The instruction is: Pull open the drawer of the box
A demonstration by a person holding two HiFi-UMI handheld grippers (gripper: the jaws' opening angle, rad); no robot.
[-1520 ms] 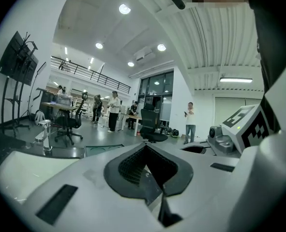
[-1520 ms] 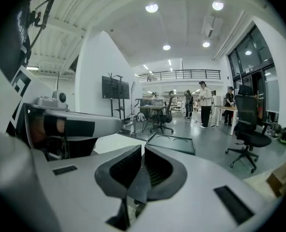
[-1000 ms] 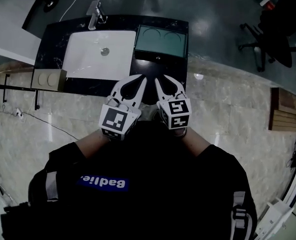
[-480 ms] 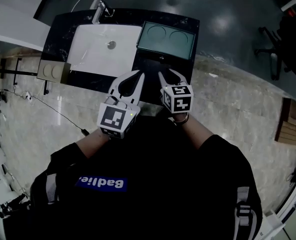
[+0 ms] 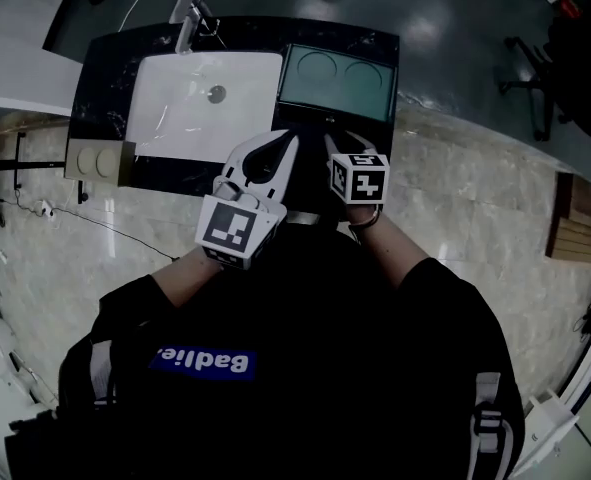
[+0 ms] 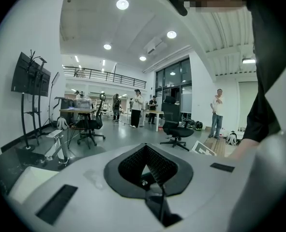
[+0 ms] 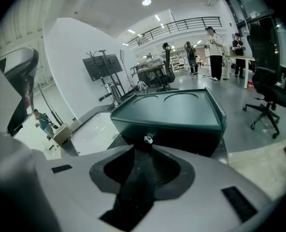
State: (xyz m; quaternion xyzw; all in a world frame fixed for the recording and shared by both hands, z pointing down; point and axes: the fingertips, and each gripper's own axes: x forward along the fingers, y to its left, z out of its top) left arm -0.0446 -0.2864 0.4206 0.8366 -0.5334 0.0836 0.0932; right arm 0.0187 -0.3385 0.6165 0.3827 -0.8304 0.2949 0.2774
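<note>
Approach: right tool [image 7: 144,147] just short of the dark green box's [image 7: 174,111] small metal drawer knob [image 7: 147,139]
Its jaws are together, the left tool's [image 6: 145,150] too; next they must part to grip.

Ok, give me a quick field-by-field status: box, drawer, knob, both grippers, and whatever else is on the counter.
box: green, two round recesses in the lid, on the dark countertop, right of the white sink
drawer: looks closed, front flush under the lid
knob: small, metal, centre of the drawer front, untouched
right gripper: jaws together, empty, tips just short of the knob
left gripper: jaws together, empty, beside the right one
faucet: at the sink's far edge
</note>
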